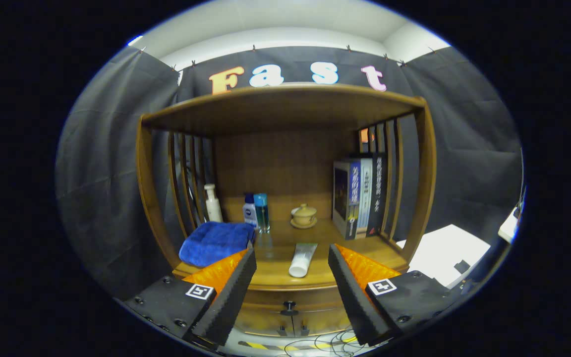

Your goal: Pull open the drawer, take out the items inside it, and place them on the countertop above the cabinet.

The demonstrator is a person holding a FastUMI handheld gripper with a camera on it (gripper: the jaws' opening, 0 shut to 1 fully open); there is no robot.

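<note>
My gripper (291, 255) is open, its two fingers spread wide with nothing between them. Just beyond the fingertips a white tube (302, 259) lies on the wooden countertop (275, 277) of the cabinet. Below the countertop's front edge, between the fingers, is the drawer front (315, 301) with a small dark knob (289, 304); the drawer looks shut. A folded blue towel (216, 241) rests on the countertop by the left finger.
Further back on the countertop stand a white pump bottle (212, 202), two small bottles (256, 211) and a lidded tan cup on a saucer (304, 215). Upright books (360, 194) fill the right side. A shelf (280, 104) roofs the space. Cables (315, 342) lie on the floor.
</note>
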